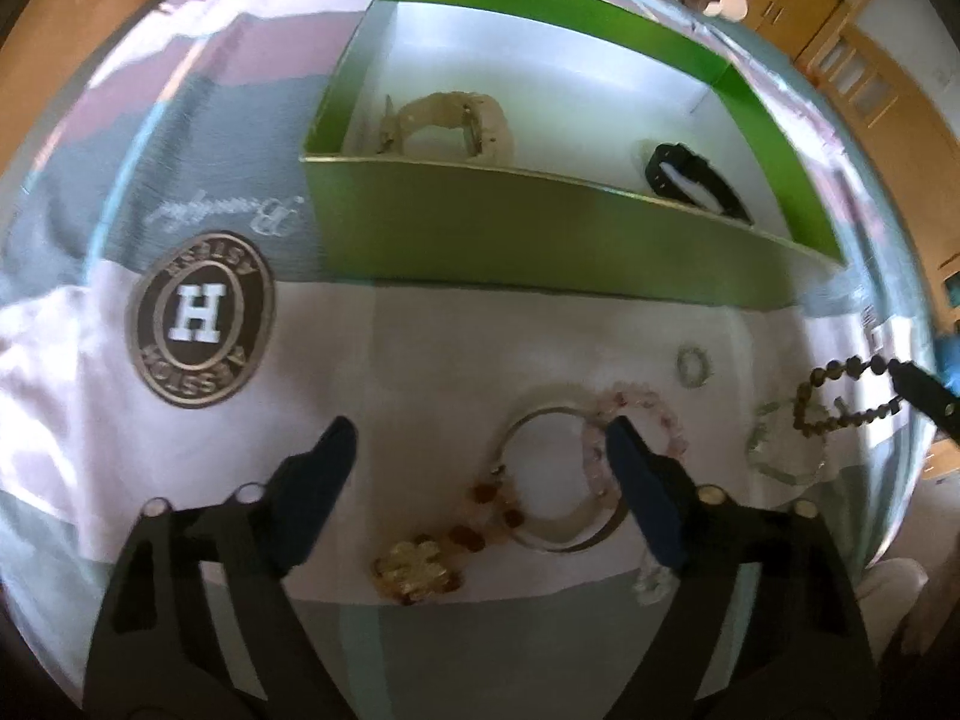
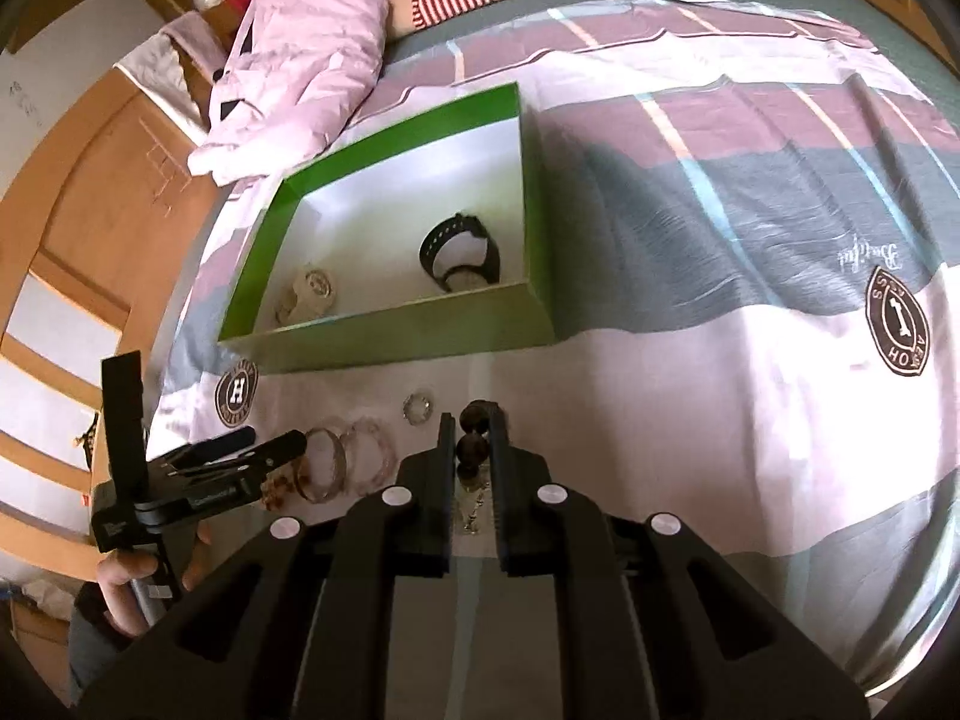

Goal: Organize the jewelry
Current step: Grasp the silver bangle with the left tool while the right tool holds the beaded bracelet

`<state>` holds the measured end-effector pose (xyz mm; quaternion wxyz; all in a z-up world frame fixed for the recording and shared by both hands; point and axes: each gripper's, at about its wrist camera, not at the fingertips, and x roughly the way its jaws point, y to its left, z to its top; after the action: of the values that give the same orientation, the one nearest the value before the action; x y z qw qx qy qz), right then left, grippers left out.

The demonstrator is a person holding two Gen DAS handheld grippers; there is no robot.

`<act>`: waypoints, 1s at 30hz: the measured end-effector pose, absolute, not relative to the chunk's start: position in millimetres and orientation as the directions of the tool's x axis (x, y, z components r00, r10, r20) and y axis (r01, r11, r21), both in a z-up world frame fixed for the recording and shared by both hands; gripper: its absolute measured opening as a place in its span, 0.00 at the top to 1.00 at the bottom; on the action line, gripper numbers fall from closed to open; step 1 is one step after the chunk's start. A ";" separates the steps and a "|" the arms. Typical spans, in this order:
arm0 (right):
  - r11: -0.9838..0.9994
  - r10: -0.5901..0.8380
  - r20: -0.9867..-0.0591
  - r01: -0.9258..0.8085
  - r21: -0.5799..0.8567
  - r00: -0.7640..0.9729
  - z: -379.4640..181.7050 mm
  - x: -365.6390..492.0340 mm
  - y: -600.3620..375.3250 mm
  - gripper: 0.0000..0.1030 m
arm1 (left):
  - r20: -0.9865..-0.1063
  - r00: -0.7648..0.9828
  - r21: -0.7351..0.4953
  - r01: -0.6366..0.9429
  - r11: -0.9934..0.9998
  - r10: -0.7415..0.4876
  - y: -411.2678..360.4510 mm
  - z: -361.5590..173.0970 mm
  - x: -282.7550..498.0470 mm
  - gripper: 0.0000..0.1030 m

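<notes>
Found the right gripper (image 2: pixel 468 420) nipped almost together on a dark bead bracelet (image 2: pixel 471 450), clear of the green box (image 1: pixel 540 228) and out at the right edge of the jewelry row on the bedspread (image 1: pixel 420 360). Found the left gripper (image 1: pixel 480 429) with jaws wide apart and nothing gripped, poised over a silver bangle (image 1: pixel 558 480), one fingertip lying across a pink bead bracelet (image 1: pixel 636 408). Judged the step in hand as carriage of the dark strand to the box, where a beige watch (image 1: pixel 450 120) and a black watch (image 1: pixel 690 180) already lay. Advised a firm pinch, a lift high enough to clear the near wall, and release only above bare box floor, away from both watches. Advised closing the left jaws on the bangle alone, without snagging the pink beads. Read the dark bracelet as a drawn-out loop: in the left view, long axis running from the right fingertips across toward a pale clear bracelet (image 1: pixel 780 456), free end drooping; in the right view, beads lined along the slot between the fingers. Could not tell whether the lowest beads touched the bedspread.
</notes>
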<state>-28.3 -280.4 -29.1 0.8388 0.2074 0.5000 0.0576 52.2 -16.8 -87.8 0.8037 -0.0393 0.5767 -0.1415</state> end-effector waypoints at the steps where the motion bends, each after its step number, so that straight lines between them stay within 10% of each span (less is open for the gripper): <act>1: 0.902 0.313 -0.809 0.111 0.417 0.498 -28.1 -28.7 -281.5 0.90 | -0.914 0.285 -0.247 0.174 0.953 -0.289 -15.6 -90.1 53.4 0.24; 14: 0.884 0.356 -0.785 0.090 0.459 0.507 -22.0 -29.5 -284.3 0.90 | -0.941 0.278 -0.106 0.292 0.950 -0.191 -48.7 -97.4 50.3 0.91; 30: 0.888 0.373 -0.768 0.038 0.457 0.521 -18.2 -30.6 -274.7 0.90 | -0.906 0.367 -0.100 0.300 0.949 -0.212 -48.8 -67.5 32.6 0.96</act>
<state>-30.6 -274.7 -18.2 0.8453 0.2144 0.4793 0.0991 32.6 -48.8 -67.5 0.8258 0.0408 0.5408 -0.1549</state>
